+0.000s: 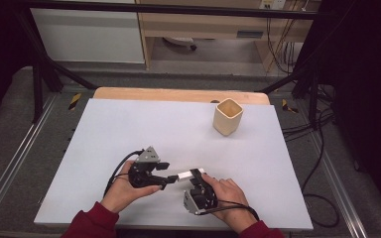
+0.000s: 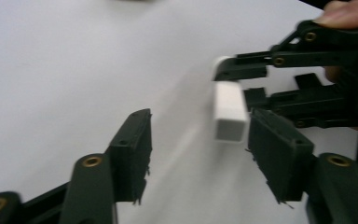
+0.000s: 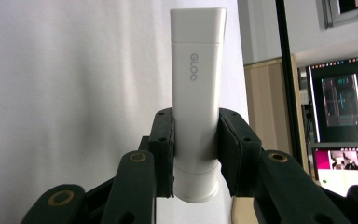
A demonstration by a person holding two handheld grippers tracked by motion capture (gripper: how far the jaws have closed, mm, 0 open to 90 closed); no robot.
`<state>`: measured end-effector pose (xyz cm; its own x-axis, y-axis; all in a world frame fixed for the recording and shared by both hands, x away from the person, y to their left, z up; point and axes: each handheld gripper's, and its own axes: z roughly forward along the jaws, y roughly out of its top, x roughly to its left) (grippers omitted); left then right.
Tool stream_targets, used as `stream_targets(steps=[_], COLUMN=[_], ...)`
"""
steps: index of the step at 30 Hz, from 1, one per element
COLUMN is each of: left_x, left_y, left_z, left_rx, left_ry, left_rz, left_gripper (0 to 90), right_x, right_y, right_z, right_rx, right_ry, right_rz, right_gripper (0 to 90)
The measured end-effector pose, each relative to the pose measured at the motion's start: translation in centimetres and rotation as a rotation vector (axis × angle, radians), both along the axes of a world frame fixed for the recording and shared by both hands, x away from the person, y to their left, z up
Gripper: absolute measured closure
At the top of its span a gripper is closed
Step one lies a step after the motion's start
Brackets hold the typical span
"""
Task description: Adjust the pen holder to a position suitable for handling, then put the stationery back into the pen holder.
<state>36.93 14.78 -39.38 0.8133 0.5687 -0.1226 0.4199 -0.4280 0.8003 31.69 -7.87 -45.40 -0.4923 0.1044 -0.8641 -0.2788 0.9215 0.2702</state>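
On the white table (image 1: 129,124), right gripper (image 1: 197,174) clamps glue stick (image 1: 184,175), left gripper (image 1: 164,174) open alongside.

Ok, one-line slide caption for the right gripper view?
Right tool clamps a white glue stick marked GLOO above the white table.

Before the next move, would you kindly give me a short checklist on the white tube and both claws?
1. Right claw clamped on the white plastic tube marked GLOO: ok.
2. Left claw open, pads off the tube's end: ok.
3. Tube's end lies between the left claw's jaws: ok, close to one pad.
4. Cream square cup upright, away from both claws: ok.
5. Pale grey tabletop around the hands free of obstacles: ok.
6. Tube's cap seated: cannot tell.
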Motion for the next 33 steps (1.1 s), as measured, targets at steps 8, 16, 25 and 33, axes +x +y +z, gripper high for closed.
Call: stream_targets(steps=[8, 16, 25, 33], left_x=[-0.1, -1.2, -1.6, -1.4], left_y=[4.9, 8.1, 10.2, 10.5], left_z=[0.5, -0.4, -1.7, -1.9], left_rx=[-0.063, -0.055, -0.080, -0.096], left_ry=[-0.118, -0.168, -0.169, -0.169], left_rz=[0.245, 0.408, 0.476, 0.497], left_gripper=[16.0, 7.1, 6.1, 6.6], right_x=[0.8, 1.9, 3.9, 7.5], right_y=[-1.3, -2.7, -4.3, -5.8], right_z=[0.7, 1.7, 2.3, 2.8], right_rx=[0.111, 0.311, 0.587, 0.735], right_ry=[0.078, 0.217, 0.428, 0.539], right_rz=[-0.058, -0.091, -0.140, -0.231], right_gripper=[68.1, 68.1, 68.1, 68.1])
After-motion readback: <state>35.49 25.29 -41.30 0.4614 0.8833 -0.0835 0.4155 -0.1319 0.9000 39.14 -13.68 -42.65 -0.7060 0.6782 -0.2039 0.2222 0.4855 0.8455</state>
